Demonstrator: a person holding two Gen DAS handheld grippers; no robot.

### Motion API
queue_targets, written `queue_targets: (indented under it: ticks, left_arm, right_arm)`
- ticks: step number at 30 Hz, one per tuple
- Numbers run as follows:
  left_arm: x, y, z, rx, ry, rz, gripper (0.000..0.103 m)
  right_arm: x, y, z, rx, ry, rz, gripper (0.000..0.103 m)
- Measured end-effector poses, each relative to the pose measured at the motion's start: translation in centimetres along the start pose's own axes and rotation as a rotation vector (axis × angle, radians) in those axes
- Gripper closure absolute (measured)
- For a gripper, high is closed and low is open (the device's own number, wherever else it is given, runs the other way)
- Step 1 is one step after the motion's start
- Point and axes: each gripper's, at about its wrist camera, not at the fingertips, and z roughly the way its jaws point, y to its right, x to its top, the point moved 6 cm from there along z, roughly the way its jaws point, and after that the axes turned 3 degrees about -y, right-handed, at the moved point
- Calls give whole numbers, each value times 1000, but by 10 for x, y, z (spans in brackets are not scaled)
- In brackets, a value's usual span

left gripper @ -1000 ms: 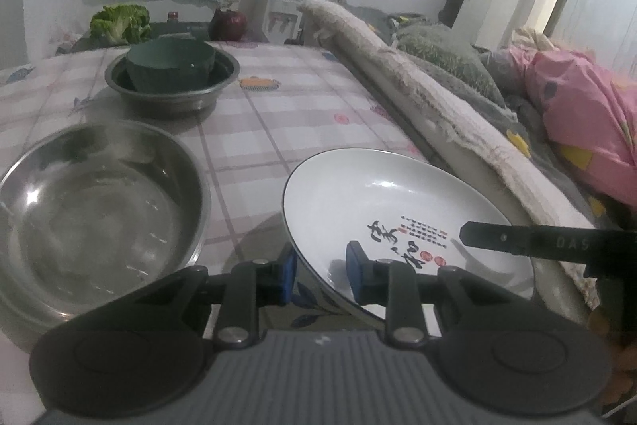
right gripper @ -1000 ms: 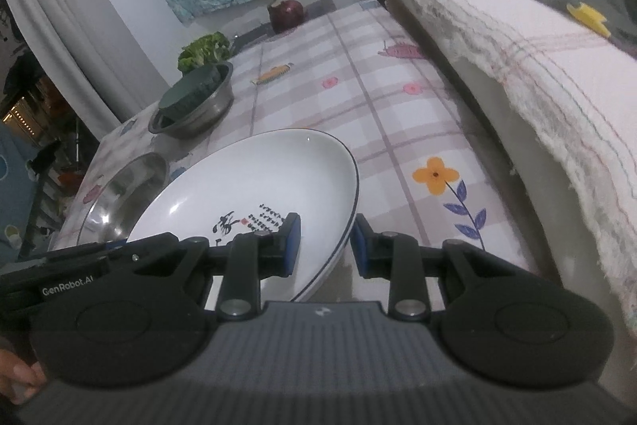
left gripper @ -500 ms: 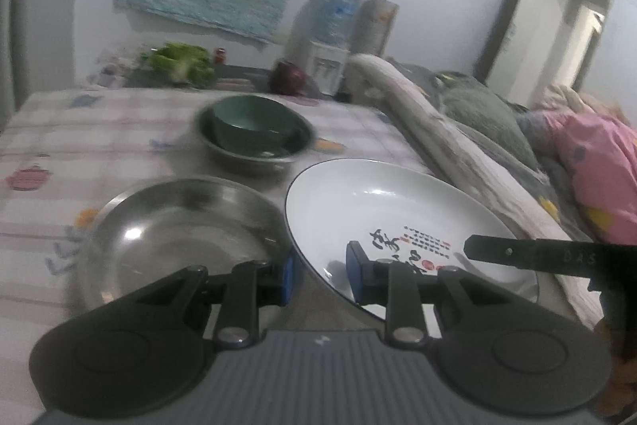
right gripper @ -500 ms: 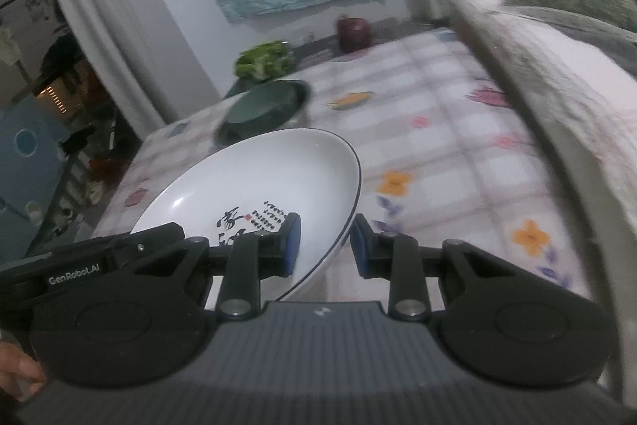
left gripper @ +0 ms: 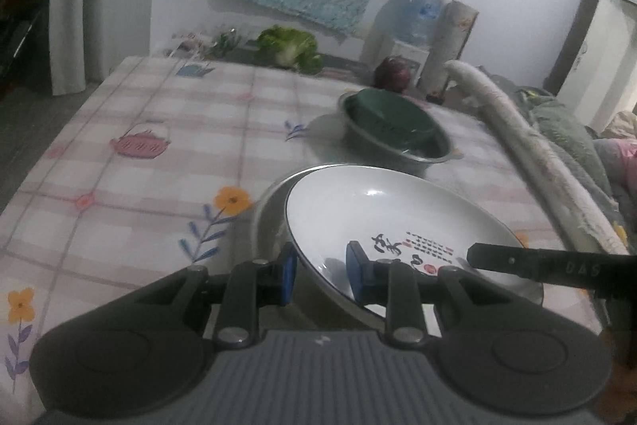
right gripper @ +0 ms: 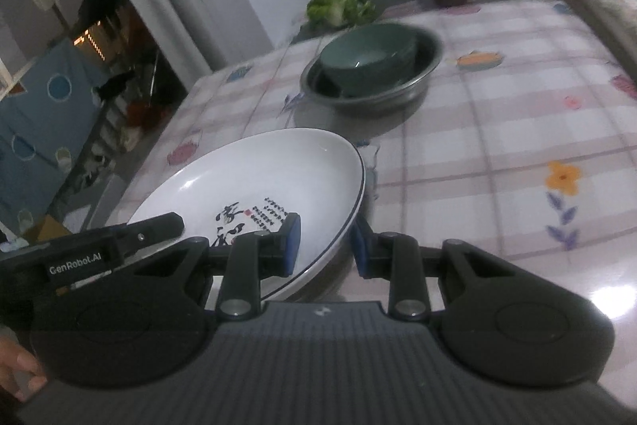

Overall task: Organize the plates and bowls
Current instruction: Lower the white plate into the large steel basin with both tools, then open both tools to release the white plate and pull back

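White plate [left gripper: 382, 222], calligraphy print, centre-low in both views, carried tilted over checked tablecloth [left gripper: 159, 130]. Steel basin [left gripper: 267, 226], only rim showing lower centre behind plate, likely drop spot. Second steel basin [right gripper: 374, 82] upper centre, green bowl [right gripper: 368, 60] nested inside. Left gripper [left gripper: 317, 267] clamped on plate's near-left rim; right gripper [right gripper: 324, 245] clamped on opposite rim. Advice: level plate first, centre over basin, lower both hands together, release both grips only once plate is seated.
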Motion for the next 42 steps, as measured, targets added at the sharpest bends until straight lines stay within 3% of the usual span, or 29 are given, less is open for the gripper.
queue_targets:
  ticks: [11,13,15,21,23,26,29,33,38,42]
  left_arm:
    - [-4,-25,11,-2,-41,14,74]
    - [-2,-28,7,2,-22,25,70]
    - [1,-29,3,7,-2,40,57]
    - [6,-33,10,21,-12,43,42]
    - [8,-32,15,20,-23,43,39]
    - [10,-29,26,30,-41,57,37]
    - [11,-24,43,32,-83,65,37]
    - [10,-16,61,7,-147,52,45]
    - [8,-8,63,26,-168,51,42]
    - [6,-3,60,-4,-195,34,42]
  right_arm:
    - [-2,-9,34,-49,-65,11,76]
    - [1,-9,36,-68,-58,7,74]
    - [5,-7,36,-75,-50,20,72]
    - [18,3,29,-41,0,87,59]
    - [20,6,26,-58,23,91,43]
    - [22,13,20,-85,57,92,33]
    - [19,24,24,-66,39,139,33]
    - [13,33,40,-7,-17,204,33]
    - [10,26,52,75,-66,200,33]
    - [10,24,49,121,-77,196,31]
